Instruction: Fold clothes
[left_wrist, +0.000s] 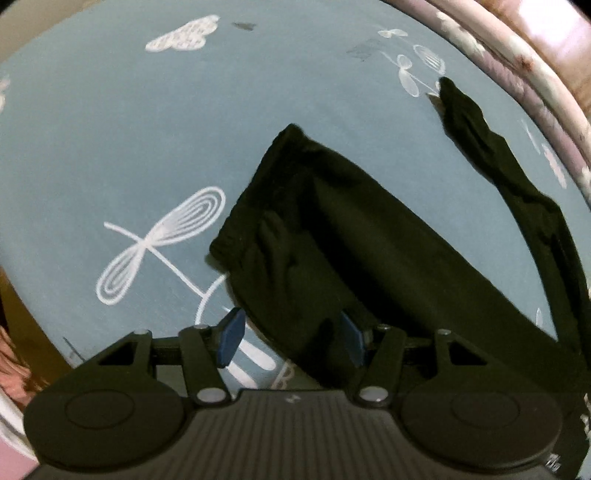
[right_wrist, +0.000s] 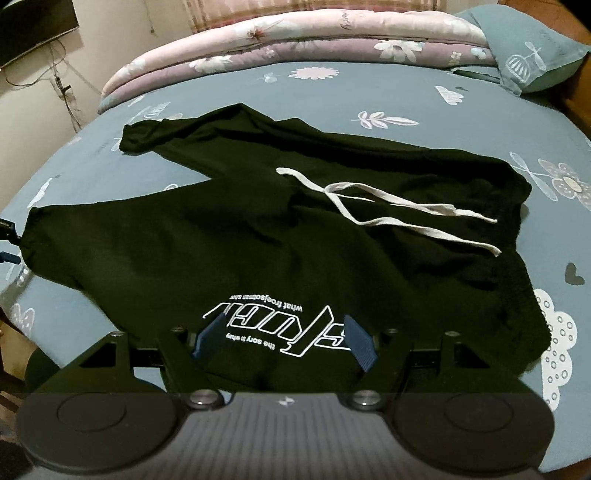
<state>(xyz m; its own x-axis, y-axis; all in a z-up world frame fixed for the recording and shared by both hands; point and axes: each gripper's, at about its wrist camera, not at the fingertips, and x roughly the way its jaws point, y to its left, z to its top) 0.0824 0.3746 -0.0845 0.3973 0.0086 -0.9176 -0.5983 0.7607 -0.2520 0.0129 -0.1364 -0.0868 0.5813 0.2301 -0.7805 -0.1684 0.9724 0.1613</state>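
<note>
Viewing both feeds, I find the black sweatpants (right_wrist: 295, 229) spread on the bed (right_wrist: 461, 110), legs running leftward from the waistband. My left tool (left_wrist: 291, 338) brackets the near leg cuff; my right tool (right_wrist: 280, 339) brackets the printed thigh. Both are wide open, holding nothing.

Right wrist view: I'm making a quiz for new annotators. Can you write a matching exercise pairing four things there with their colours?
Things:
1. sweatpants
2. drawstring
3. bedsheet
4. gripper fingertips

Colours:
A. blue-grey with white prints
B. dark blue
C. black
D. off-white

Pairs: 1-C, 2-D, 3-A, 4-B
</note>
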